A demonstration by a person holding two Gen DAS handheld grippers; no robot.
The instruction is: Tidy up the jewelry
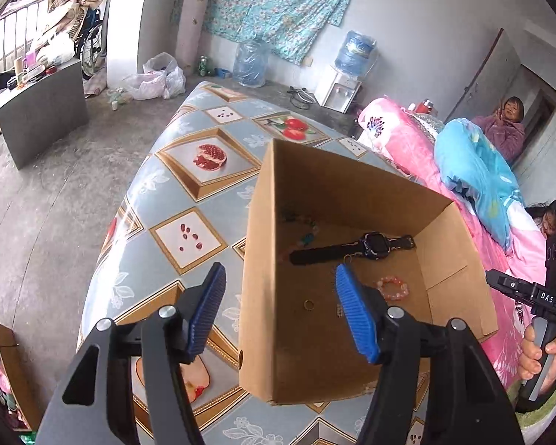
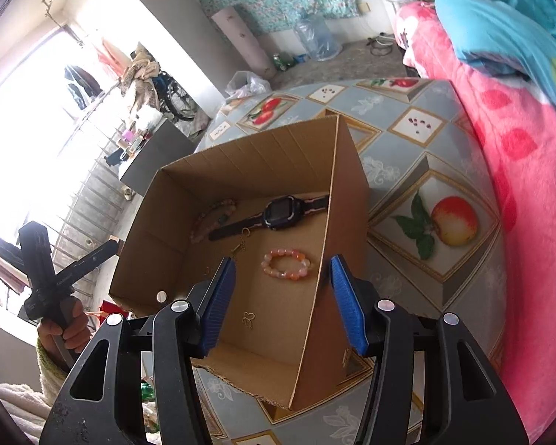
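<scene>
A: Nearest first. How do the jaws stand?

B: Both sets are parted and hold nothing. The left gripper [image 1: 280,307] straddles the near left wall of the cardboard box [image 1: 263,259], one blue pad outside over the tabletop [image 1: 174,193], the other above the box floor. The right gripper [image 2: 283,298] straddles the box's right wall in the same way, and neither pad presses on the cardboard.

A: And the jewelry?

B: All of it is in the box. A gold ring [image 1: 309,305] lies nearest the left pad, with the pink bead bracelet [image 2: 287,263] just beyond and apart from it. Behind those, the black watch [image 2: 278,213] lies flat across the floor, its strap ends close to the walls. A second beaded strand [image 2: 213,218] sits in the far left corner.

A: What about room around the box?

B: Bare patterned tabletop runs along its left side and beyond its far wall. On the right, the tabletop edge meets a pink blanket [image 2: 519,193] on a bed.
</scene>
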